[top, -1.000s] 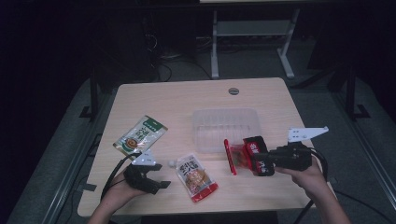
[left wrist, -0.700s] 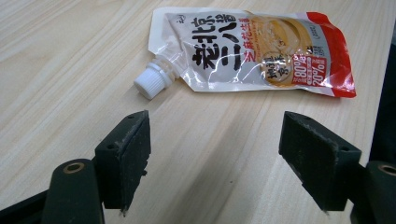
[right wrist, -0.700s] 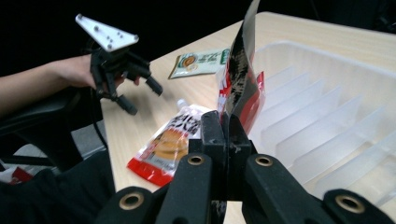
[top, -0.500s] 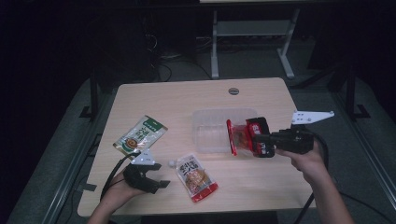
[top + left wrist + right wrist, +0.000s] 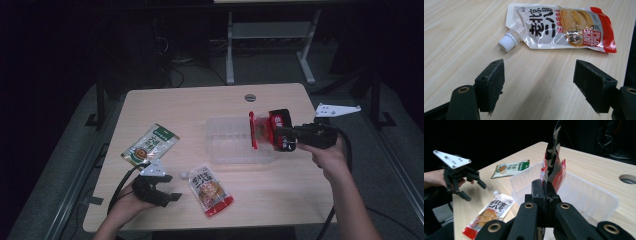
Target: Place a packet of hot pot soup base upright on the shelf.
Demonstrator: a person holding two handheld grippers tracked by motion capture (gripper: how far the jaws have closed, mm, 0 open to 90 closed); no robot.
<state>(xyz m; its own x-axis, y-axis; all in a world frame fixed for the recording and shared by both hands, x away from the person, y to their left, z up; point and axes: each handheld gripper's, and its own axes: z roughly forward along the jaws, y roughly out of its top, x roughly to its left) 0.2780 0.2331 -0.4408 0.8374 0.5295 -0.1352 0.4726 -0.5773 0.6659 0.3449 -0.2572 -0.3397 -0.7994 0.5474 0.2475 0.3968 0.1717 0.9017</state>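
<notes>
Right gripper (image 5: pixel 280 138): jaws fully closed, clamping the edge of a red sachet (image 5: pixel 261 131). In the right gripper view the two black pads meet on the sachet (image 5: pixel 554 165), which stands upright on edge above them. In the high view the sachet hangs over the 3 o'clock end of the clear plastic tray (image 5: pixel 227 142); whether it touches the tray wall cannot be told. The right hand (image 5: pixel 327 152) holds the gripper level, with the jaws pointing toward 9 o'clock.

Left gripper (image 5: pixel 161 192): jaws wide apart, nothing between the pads and nothing touched by them. In the left gripper view bare bench (image 5: pixel 456 32) lies between the two pads. The spouted pouch (image 5: pixel 564 26) lies flat beyond them, its white cap (image 5: pixel 507 43) nearest the left pad but apart from it. The left hand (image 5: pixel 127 200) rests at the 7 o'clock corner of the bench (image 5: pixel 200 102).

Surroundings, high view: the spouted pouch (image 5: pixel 210 190) lies at 6 o'clock, just beside the left gripper and near the tray's front wall. A green packet (image 5: pixel 150 145) lies flat at 9 o'clock, well apart from the tray. The tray sits near bench centre, toward 3 o'clock.
</notes>
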